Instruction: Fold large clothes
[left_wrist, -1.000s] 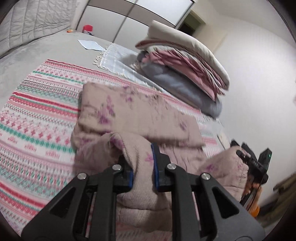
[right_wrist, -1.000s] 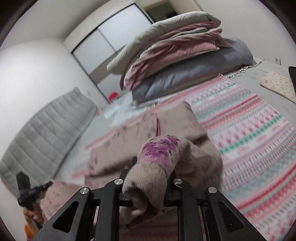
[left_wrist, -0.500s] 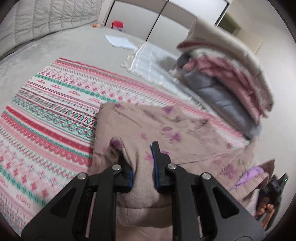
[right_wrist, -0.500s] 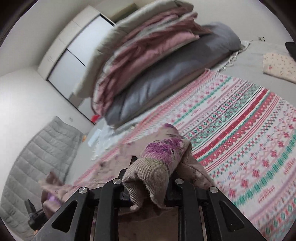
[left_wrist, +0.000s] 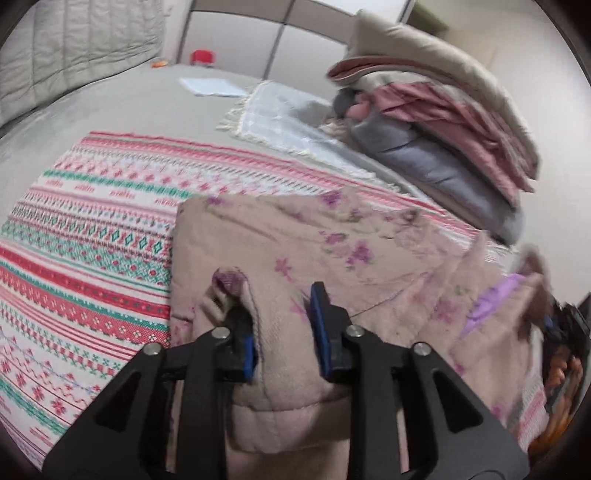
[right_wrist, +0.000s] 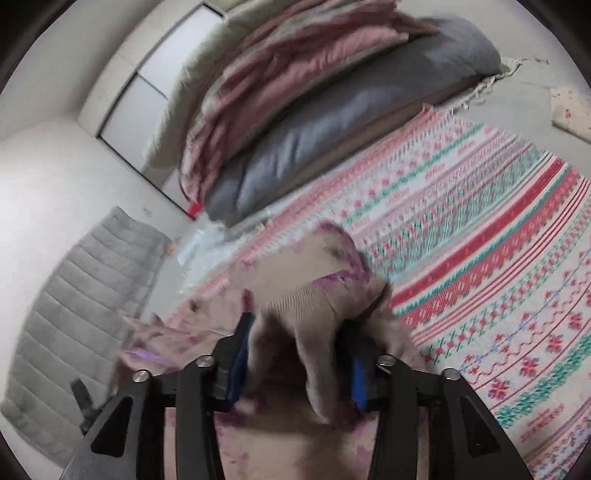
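Both the left tool (left_wrist: 282, 325) and right tool (right_wrist: 299, 354) are opening, the beige floral garment (left_wrist: 332, 236) lying loose between their jaws.

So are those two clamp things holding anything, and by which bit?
Both are letting go of the floral garment. The left gripper and the right gripper are opening, each with a bunched edge between its jaws.

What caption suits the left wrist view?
Left tongs opening around the floral garment folded on the patterned rug.
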